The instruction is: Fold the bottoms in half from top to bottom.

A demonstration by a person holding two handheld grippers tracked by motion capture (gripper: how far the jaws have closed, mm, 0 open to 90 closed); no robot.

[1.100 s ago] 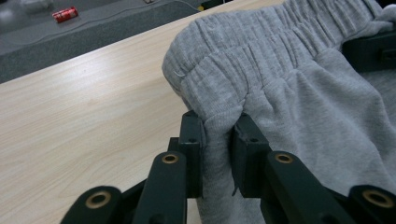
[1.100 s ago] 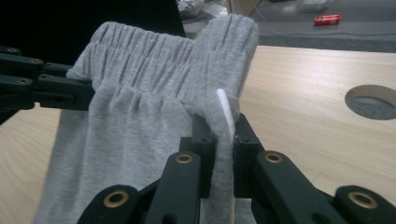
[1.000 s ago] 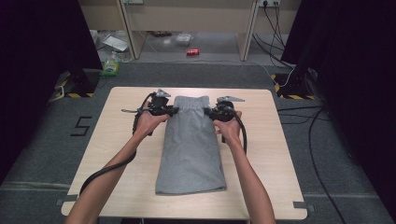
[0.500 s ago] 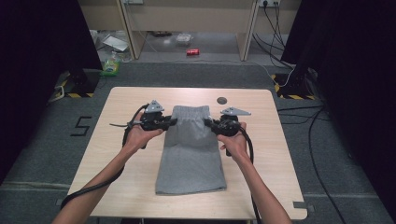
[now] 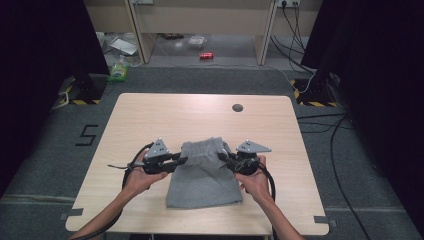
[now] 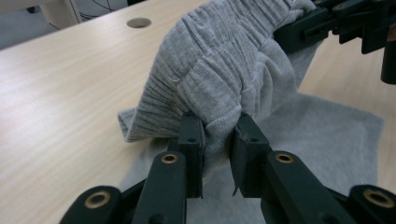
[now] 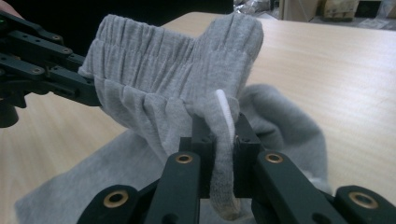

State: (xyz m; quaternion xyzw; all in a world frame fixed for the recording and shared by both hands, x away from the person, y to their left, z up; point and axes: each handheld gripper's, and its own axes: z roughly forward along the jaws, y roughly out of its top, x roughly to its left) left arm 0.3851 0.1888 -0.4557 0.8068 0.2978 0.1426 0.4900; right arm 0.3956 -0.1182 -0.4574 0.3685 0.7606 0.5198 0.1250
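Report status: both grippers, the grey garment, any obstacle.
Left gripper shut on grey garment. Right gripper shut on its waistband, lifted off the table. No obstacle.

Both forearms reach in, the left gripper and right gripper facing inward, fingers clamped.

The high view is evenly lit from overhead; the pale table reads bright, while both sides of the room fall into near-black. Shadows are soft and short, lying close beneath the grey cloth. The picture is slightly soft overall, with no strong glare. In the left gripper view, the cloth's ribbing is sharp, the far background blurred, and a mild sheen crosses the wood. In the right gripper view, the backdrop at upper left is dark, the far clutter is out of focus, and the nearest black jaws are slightly soft.
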